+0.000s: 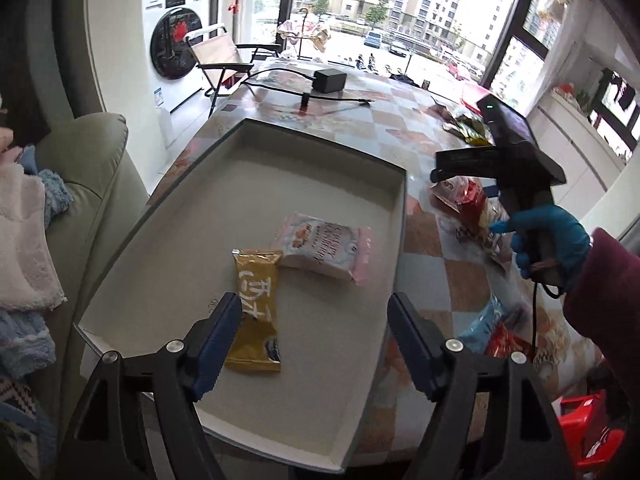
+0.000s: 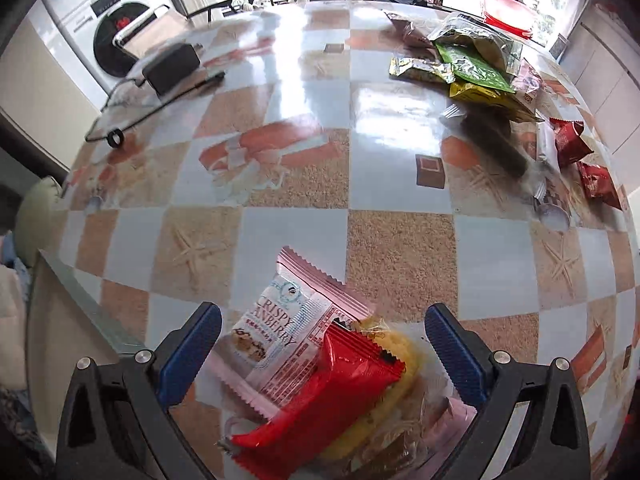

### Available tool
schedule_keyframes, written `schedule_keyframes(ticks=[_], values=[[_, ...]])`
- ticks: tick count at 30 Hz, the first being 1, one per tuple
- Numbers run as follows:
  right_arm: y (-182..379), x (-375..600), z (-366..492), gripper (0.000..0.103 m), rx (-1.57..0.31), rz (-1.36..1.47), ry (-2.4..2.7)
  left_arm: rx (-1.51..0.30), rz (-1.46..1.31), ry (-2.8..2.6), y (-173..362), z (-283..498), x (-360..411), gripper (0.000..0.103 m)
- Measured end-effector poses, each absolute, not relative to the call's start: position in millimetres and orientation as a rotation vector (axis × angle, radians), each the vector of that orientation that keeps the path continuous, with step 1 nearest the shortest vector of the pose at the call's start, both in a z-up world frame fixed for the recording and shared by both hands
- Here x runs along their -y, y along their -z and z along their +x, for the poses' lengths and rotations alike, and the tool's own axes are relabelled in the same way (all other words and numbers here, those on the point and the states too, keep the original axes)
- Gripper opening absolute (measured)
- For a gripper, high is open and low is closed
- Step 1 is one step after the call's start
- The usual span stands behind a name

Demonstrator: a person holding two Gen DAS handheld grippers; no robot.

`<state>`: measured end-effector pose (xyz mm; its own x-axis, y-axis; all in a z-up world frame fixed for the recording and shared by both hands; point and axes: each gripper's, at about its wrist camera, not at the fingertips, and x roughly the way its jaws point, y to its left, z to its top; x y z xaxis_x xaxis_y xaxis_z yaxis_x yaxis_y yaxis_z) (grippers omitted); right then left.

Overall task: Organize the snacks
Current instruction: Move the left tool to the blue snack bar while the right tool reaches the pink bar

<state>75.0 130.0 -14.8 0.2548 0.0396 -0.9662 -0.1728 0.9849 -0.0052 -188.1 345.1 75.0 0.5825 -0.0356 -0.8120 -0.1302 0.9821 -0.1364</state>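
A shallow grey tray (image 1: 200, 216) lies on the checkered table and holds a gold snack bar (image 1: 256, 312) and a pink Crispy Cranberry pack (image 1: 324, 250). My left gripper (image 1: 314, 340) is open and empty above the tray's near end, the gold bar by its left finger. My right gripper (image 2: 322, 350) is open over a small pile on the table: a pink Crispy Cranberry pack (image 2: 280, 328), a red pack (image 2: 324, 404) and a yellow snack (image 2: 400, 356). In the left wrist view the right gripper's body (image 1: 520, 168) hangs over snacks right of the tray.
More snack packs, green (image 2: 472, 64), yellow and red (image 2: 568, 140), lie at the table's far right. A black power adapter (image 2: 172, 66) with cable sits far left. The tray's corner (image 2: 80, 304) shows at the left. A sofa (image 1: 92, 184) with towels stands left of the table.
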Motion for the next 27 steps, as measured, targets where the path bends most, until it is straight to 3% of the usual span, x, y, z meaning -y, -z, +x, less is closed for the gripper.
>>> schedule_keyframes(ticks=[5, 8, 15, 18, 20, 27], values=[[24.0, -114.9, 50.1, 0.101, -1.257, -0.221, -0.177, -0.951, -0.146, -0.011, -76.1, -188.5, -319.2, 0.079], [17.5, -95.9, 26.2, 0.086, -1.244, -0.258, -0.226, -0.959, -0.128, 0.036, -76.4, -184.3, -298.3, 0.079], [5.5, -46.5, -25.8, 0.086, -1.294, -0.272, -0.283, -1.015, -0.061, 0.133, -72.1, -173.9, -245.9, 0.079], [-14.9, -9.5, -32.2, 0.087, -1.274, -0.138, -0.295, -1.029, -0.012, 0.151, -71.8, -167.9, -226.5, 0.079], [-34.2, 21.1, -34.8, 0.103, -1.229, -0.027, -0.271, -1.036, 0.026, 0.156, -69.3, -163.6, -215.5, 0.080], [-38.1, 77.2, -51.9, 0.103, -1.247, 0.111, -0.209, -1.095, 0.190, 0.160, -32.8, -143.5, -171.0, 0.081]])
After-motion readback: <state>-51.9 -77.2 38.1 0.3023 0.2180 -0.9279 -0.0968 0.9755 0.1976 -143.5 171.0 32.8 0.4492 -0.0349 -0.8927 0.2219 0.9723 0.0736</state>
